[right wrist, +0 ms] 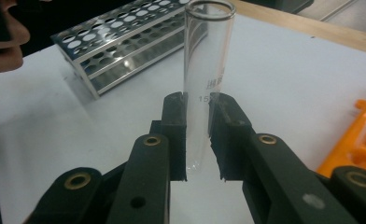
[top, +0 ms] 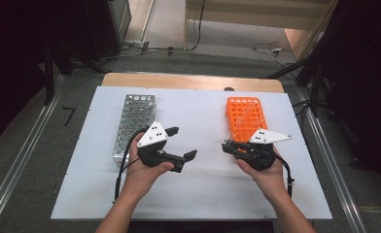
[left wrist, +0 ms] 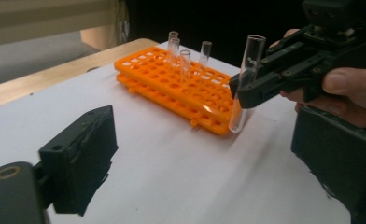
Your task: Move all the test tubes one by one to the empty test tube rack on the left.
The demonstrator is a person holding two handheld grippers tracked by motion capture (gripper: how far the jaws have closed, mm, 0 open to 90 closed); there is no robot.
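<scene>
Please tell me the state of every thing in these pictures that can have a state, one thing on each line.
Left gripper: open, holding nothing.
Right gripper: fingers shut on the clear glass test tube.
Clear glass test tube: upright, empty, lifted beside the orange rack.
Orange plastic tube rack: flat on the table, a few clear tubes standing in it.
Silver metal tube rack: flat on the table, holes look empty.

In the high view we find the metal rack (top: 134, 127) left of centre on the white board (top: 203, 189) and the plastic rack (top: 245, 118) right of centre — well apart. Several tubes (left wrist: 186, 60) stand in the plastic rack. Behind the board, at the upper middle, runs the table's wooden edge (top: 193, 80).
</scene>
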